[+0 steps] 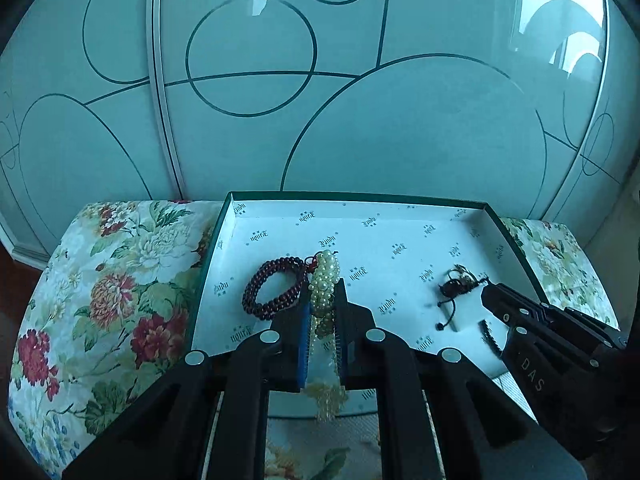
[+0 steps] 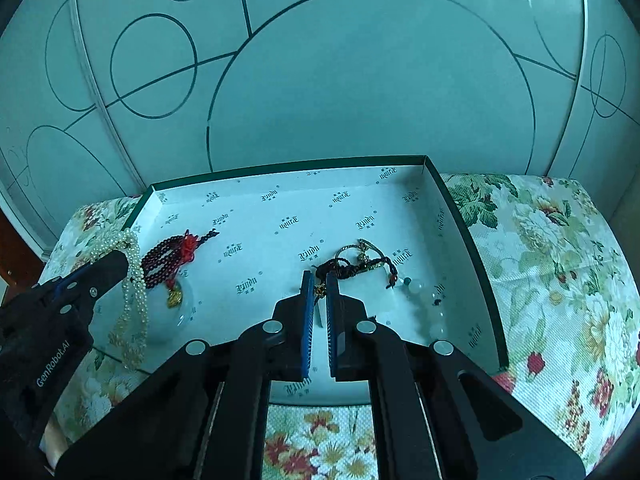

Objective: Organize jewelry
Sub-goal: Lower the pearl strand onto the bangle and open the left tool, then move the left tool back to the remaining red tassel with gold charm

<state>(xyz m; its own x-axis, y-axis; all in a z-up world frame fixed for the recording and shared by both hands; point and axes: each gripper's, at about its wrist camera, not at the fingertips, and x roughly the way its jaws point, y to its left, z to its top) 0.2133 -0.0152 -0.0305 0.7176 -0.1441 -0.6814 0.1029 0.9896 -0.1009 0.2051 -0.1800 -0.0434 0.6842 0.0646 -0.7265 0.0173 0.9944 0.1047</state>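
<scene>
Left gripper (image 1: 323, 296) is clamped on a pearl strand (image 1: 325, 280), which bunches above the fingertips and hangs below them, over the near left part of the box (image 1: 400, 197). Right gripper (image 2: 319, 280) is clamped on a dark cord bracelet (image 2: 360, 264), pinched at its near end; the rest lies on the box floor, right of centre. A dark red bead bracelet (image 1: 272, 288) with a red tassel lies on the floor just left of the pearls. Pale beads (image 2: 424, 304) lie right of the cord bracelet. The box is shallow, green-rimmed, lined with printed white paper, and sits on a floral cloth (image 1: 120, 280). Frosted glass panels (image 1: 320, 100) stand behind.
</scene>
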